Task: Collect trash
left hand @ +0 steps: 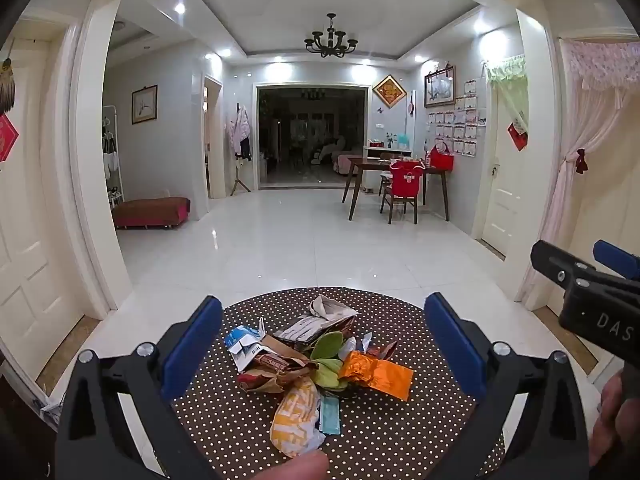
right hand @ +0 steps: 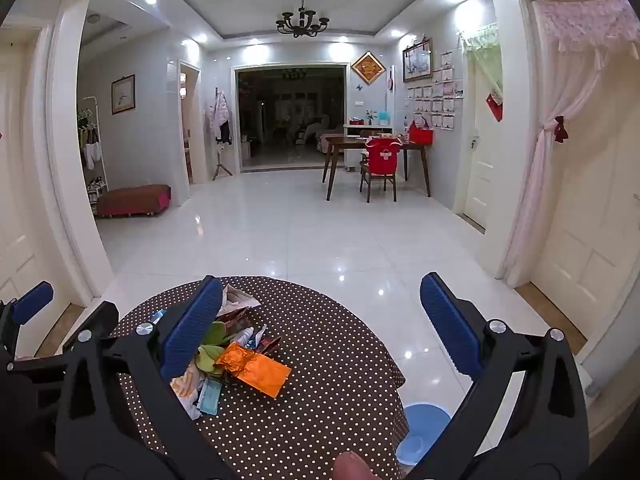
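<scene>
A heap of trash lies on a round table with a brown polka-dot cloth (left hand: 384,432). It holds an orange foil wrapper (left hand: 376,374), a yellow and white wrapper (left hand: 294,420), green peel pieces (left hand: 326,350), a blue and white packet (left hand: 244,342) and crumpled paper (left hand: 332,308). My left gripper (left hand: 324,354) is open and empty, its blue pads on either side of the heap, above it. My right gripper (right hand: 320,332) is open and empty, to the right of the heap; the orange wrapper (right hand: 256,368) lies near its left finger (right hand: 192,332).
A light blue bin (right hand: 424,432) stands on the white tiled floor, below the table's right edge. The right gripper also shows in the left wrist view (left hand: 592,292). A dining table with a red-covered chair (left hand: 404,184) stands far back right. A low red bench (left hand: 152,212) is far left.
</scene>
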`<control>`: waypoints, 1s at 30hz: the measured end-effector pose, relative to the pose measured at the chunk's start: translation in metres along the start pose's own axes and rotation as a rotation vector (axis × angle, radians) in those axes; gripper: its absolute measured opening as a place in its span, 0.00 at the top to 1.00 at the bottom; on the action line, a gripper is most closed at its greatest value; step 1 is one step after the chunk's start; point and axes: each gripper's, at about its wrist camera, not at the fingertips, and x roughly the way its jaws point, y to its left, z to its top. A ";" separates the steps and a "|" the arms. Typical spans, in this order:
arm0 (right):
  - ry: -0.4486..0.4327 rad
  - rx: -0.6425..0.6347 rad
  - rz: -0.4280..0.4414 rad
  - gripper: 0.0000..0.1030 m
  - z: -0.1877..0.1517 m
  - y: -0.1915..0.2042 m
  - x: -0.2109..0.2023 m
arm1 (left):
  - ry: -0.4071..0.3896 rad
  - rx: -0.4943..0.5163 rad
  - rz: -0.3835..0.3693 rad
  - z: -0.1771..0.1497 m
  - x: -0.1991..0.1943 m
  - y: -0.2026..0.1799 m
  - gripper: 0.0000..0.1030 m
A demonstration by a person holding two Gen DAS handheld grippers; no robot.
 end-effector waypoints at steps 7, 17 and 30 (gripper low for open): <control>-0.003 -0.002 -0.001 0.06 0.000 0.001 -0.001 | -0.002 -0.003 -0.003 0.000 0.000 0.000 0.04; -0.005 0.004 0.005 0.06 0.000 -0.001 -0.001 | -0.003 -0.021 -0.020 -0.001 0.000 0.006 0.04; -0.005 -0.007 0.011 0.06 0.006 0.001 -0.004 | -0.011 -0.033 -0.035 -0.001 -0.003 0.009 0.04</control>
